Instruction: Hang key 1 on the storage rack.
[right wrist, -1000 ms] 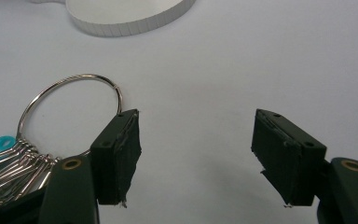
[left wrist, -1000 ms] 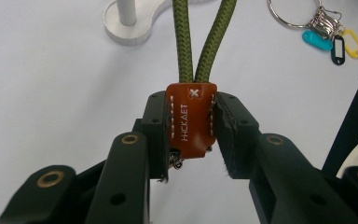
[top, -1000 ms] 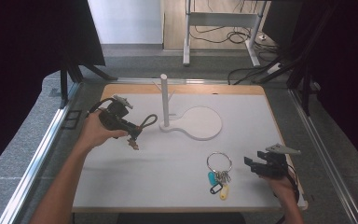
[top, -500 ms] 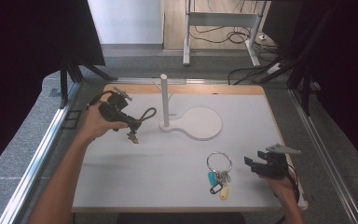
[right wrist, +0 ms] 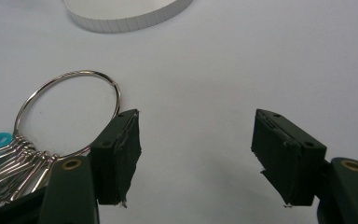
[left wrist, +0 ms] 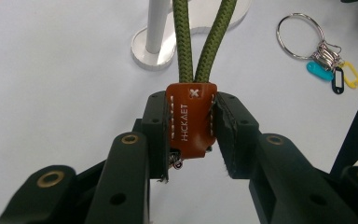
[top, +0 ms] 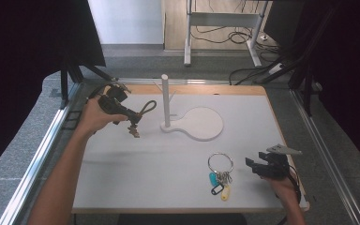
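White table [top: 168, 178], wood edge along the far and near sides. White stand [top: 201, 123] on it past centre: flat rounded base with an upright post [top: 165, 99] at its left end.

Left gripper [top: 132, 117] is held up in the air left of the post, jaws aimed toward it. Jaws are clamped on the strap [left wrist: 191, 122], an orange-brown leather tab with white stitching; pads press both of its sides. Olive cord loop [top: 147, 108] runs out of the tab away from the gripper, toward the post but apart from it. Small metal bits hang under the tab [top: 133, 131], too small to make out.

Right gripper [top: 255, 166] sits low at the near right edge of the table, jaws spread wide with nothing between them. Its left finger [right wrist: 121, 151] is just beside the ring [top: 221, 163], no contact visible.

Ring lies flat on the table near side of the stand, well apart from it, with a bunch of keys [top: 223, 176] and teal, black and yellow tags [top: 219, 187] at its near end.
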### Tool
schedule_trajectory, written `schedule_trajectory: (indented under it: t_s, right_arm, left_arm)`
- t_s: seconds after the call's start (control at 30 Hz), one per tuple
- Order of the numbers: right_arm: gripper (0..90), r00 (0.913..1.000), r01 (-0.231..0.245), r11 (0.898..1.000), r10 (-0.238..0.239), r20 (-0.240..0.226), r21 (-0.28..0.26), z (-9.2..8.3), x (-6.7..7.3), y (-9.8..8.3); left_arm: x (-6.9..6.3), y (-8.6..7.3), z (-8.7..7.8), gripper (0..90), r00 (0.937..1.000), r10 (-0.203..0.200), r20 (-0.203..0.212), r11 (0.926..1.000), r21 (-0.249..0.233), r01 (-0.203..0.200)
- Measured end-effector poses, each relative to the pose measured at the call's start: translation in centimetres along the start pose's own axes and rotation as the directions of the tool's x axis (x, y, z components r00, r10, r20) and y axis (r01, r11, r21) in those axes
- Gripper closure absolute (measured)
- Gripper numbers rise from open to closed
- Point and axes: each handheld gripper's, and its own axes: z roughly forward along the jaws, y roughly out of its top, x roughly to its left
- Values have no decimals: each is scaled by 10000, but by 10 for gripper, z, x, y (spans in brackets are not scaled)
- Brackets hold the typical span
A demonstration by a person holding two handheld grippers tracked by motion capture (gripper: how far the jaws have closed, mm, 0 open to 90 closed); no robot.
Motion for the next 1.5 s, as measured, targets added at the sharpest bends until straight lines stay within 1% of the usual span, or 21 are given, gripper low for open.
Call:
schedule_trajectory:
  t_s: [0.17, 0.4, 0.53, 0.63, 0.73, 0.83, 0.97, 1.1, 1.2, 1.5]
  right_arm:
    - [324, 10000, -1, 10000, 1, 10, -3, 0, -1, 0]
    - [324, 10000, -21, 10000, 21, 21, -1, -1, -1, 0]
    - [324, 10000, -54, 10000, 54, -38, 32, 0, -1, 0]
    - [324, 10000, 0, 10000, -1, -81, -43, -1, 0, 1]
    - [324, 10000, 9, 10000, -8, -66, 5, -1, 0, 1]
    - [324, 10000, -46, 10000, 46, -38, 12, -1, -1, 1]
    - [325, 10000, -37, 10000, 37, 31, -59, -2, -2, 1]
    - [325, 10000, 0, 10000, 0, 70, -50, -2, -2, 1]
    - [325, 10000, -13, 10000, 14, 96, -49, -1, -2, 1]
    - [325, 9999, -7, 10000, 8, 123, -17, -2, -2, 1]
  left_arm:
    - [1, 2, -1, 670, 10000, -34, 9, 10000, -55, 34]
    - [6, 5, -1, 670, 9998, -173, 83, 9998, -31, 173]
    - [10, 7, -3, 671, 9996, -247, 133, 9996, -124, 249]
    - [11, 10, -5, 670, 9996, -267, 53, 9996, -114, 267]
    - [12, 14, -7, 670, 9998, -175, -1, 9998, -56, 175]
    - [14, 19, -8, 671, 9998, -180, 3, 9998, -67, 180]
    - [19, 23, -7, 671, 9995, -301, 52, 9995, -107, 302]
    - [26, 26, -7, 670, 9987, -482, 186, 9984, -297, 487]
    - [28, 28, -7, 670, 9979, -593, 251, 9974, -404, 602]
    - [36, 38, -15, 671, 9968, -703, 387, 9949, -693, 728]
